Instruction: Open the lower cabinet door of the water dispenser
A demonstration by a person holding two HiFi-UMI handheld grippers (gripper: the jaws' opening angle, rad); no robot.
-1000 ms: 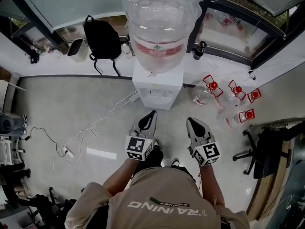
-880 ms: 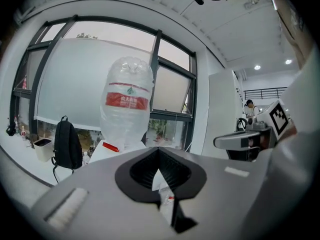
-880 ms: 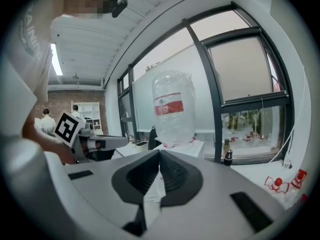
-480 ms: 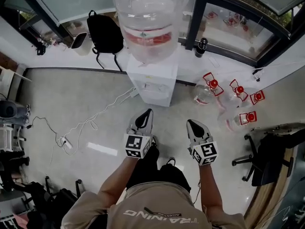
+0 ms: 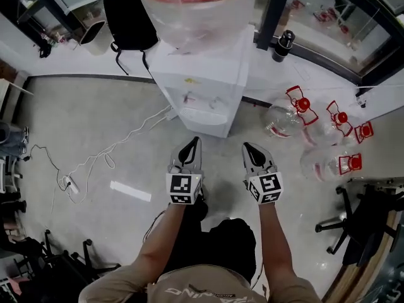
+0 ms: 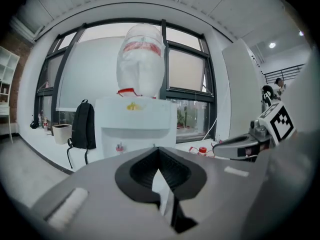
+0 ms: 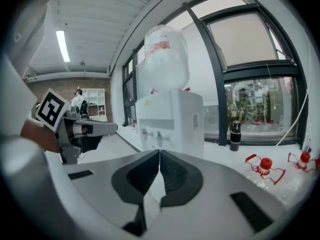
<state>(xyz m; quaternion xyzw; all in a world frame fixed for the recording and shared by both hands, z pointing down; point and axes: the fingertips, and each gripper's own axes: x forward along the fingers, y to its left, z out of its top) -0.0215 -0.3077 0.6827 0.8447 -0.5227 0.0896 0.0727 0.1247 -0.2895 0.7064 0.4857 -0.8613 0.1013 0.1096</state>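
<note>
Jaws pressed together and empty, the left hand-held gripper (image 5: 191, 145) lies nearer the white box-shaped water dispenser (image 5: 205, 81) straight ahead than the likewise closed right hand-held gripper (image 5: 250, 149).

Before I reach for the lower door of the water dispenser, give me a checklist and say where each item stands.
1. Left hand-held gripper empty, jaws together: ok.
2. Right hand-held gripper empty, jaws together: ok.
3. Water dispenser straight ahead, both grippers short of it: ok.
4. Lower cabinet door in sight: not ok, no view shows it.
5. Door shut or ajar: cannot tell.
6. Power cable and empty bottles lie off to the sides, out of the approach: ok.
</note>
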